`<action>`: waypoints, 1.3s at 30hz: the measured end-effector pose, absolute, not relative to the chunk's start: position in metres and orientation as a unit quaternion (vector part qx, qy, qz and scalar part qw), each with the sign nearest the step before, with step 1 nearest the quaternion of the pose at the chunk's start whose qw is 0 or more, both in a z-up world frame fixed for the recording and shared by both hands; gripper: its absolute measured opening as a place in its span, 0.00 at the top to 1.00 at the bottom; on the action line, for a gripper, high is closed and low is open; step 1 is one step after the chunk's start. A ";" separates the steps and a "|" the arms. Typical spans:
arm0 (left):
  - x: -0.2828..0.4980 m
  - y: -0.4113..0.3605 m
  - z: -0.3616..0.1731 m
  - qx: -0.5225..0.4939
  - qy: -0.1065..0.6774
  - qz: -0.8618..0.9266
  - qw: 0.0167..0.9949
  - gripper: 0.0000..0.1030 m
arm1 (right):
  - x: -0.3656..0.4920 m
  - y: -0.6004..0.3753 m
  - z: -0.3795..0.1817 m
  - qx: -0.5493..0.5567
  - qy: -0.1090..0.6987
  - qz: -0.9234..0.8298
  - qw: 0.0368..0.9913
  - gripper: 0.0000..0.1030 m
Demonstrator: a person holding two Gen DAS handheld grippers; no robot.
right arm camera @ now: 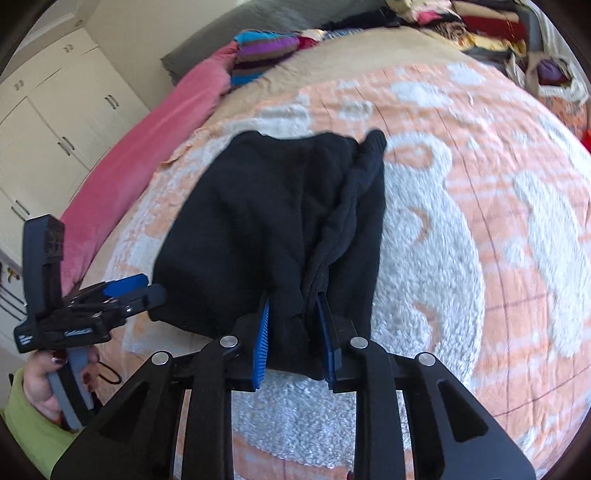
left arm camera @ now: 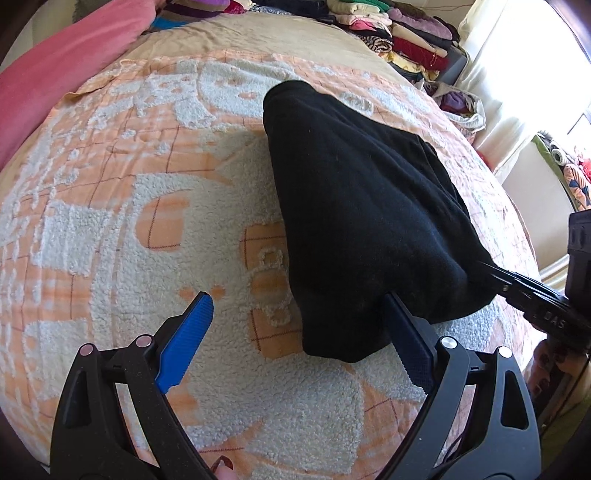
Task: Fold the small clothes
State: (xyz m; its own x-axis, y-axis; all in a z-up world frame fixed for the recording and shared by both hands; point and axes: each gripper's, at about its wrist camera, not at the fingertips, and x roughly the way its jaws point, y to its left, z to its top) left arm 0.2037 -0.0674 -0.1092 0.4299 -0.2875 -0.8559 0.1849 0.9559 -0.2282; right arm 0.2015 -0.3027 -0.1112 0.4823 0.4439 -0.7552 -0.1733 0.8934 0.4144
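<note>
Covering the bed, an orange-and-white fleecy blanket (left arm camera: 155, 206) — white cupboards (right arm camera: 55, 122) beyond.

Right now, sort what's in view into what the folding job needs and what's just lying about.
In the job:
- black garment
- right claw, shut on its near edge
- left claw, open beside it
- orange-and-white blanket it lies on

Lying about:
- piled clothes at the far edge
- pink cover
- striped knit

Open blanket (left arm camera: 110, 229) lies left of the black garment (left arm camera: 362, 221); clothes piles (left arm camera: 406, 33) crowd the far edge.
</note>
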 end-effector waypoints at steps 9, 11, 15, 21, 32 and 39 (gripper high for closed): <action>0.201 -0.070 -0.107 -0.041 0.516 -0.139 0.844 0.18 | 0.199 -0.306 -0.115 0.148 0.482 0.166 0.847 0.59; 0.201 -0.069 -0.104 -0.043 0.514 -0.139 0.846 0.18 | 0.195 -0.307 -0.110 0.145 0.478 0.164 0.851 0.53; 0.200 -0.070 -0.099 -0.042 0.510 -0.140 0.848 0.18 | 0.190 -0.310 -0.103 0.143 0.470 0.161 0.856 0.45; 0.197 -0.072 -0.089 -0.042 0.500 -0.144 0.853 0.18 | 0.184 -0.317 -0.090 0.151 0.456 0.163 0.862 0.36; 0.198 -0.065 -0.076 -0.058 0.485 -0.132 0.862 0.12 | 0.186 -0.326 -0.072 0.175 0.429 0.159 0.872 0.14; 0.220 -0.061 -0.090 -0.096 0.500 -0.124 0.852 0.12 | 0.221 -0.331 -0.083 0.237 0.430 0.164 0.856 0.14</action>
